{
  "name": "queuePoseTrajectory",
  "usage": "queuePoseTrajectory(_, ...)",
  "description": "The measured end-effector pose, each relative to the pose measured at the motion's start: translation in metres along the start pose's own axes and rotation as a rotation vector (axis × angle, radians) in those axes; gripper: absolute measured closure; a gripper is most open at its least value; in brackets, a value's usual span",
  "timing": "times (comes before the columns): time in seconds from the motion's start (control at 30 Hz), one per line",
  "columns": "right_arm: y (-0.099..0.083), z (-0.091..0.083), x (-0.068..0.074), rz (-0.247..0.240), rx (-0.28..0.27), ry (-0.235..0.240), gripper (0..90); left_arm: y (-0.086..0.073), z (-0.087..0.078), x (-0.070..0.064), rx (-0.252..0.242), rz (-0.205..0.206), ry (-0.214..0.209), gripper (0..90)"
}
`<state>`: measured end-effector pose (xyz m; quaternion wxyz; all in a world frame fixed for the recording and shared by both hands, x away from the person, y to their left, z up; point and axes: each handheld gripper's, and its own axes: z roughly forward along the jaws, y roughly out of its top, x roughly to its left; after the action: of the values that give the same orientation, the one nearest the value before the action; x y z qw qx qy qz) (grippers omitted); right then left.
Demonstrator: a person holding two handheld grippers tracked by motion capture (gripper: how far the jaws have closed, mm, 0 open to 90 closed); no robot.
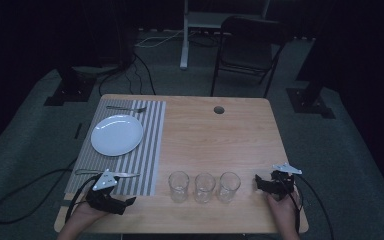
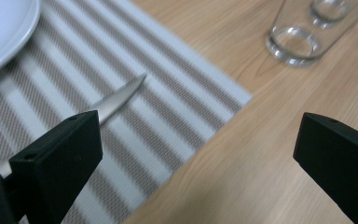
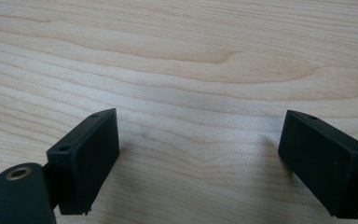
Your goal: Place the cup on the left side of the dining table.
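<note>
1. Left gripper (image 2: 196, 154): jaws wide apart, holding nothing, low over the placemat (image 2: 121, 93) corner near the bench's (image 1: 220, 135) front-left; knife (image 2: 116, 100) tip just beyond the left jaw.
2. Right gripper (image 3: 198, 154): jaws wide apart, empty, over bare wood at the front-right corner.
3. High view adds three glasses (image 1: 204, 187) along the front edge between both hands.

The high view is dim, falling to near black from 9 through 12 to 3 o'clock. Both gripper views are brighter and evenly lit; the knife (image 2: 116, 100) tip and plate (image 2: 0, 32) at 10 o'clock look soft, with faint shadows beneath the jaws.
</note>
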<state>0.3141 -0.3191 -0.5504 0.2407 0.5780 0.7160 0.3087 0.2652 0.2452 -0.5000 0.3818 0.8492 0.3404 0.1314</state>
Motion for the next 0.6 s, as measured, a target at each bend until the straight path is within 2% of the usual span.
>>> queuePoseTrajectory(0.07,0.0,0.0,0.0,0.0,0.0,0.0,11.9,0.006,0.003,-0.002,-0.004,0.006,-0.019,1.6)
queuePoseTrajectory(0.2,0.0,0.0,0.0,0.0,0.0,0.0,11.9,0.016,0.006,-0.007,-0.015,0.027,-0.027,1.6)
queuePoseTrajectory(0.4,0.0,0.0,0.0,0.0,0.0,0.0,11.9,0.032,0.01,-0.016,-0.028,0.059,-0.069,1.6)
queuePoseTrajectory(0.43,0.0,0.0,0.0,0.0,0.0,0.0,11.9,0.034,0.011,-0.018,-0.032,0.064,-0.066,1.6)
queuePoseTrajectory(0.6,0.0,0.0,0.0,0.0,0.0,0.0,11.9,0.048,0.012,-0.026,-0.076,0.073,-0.121,1.6)
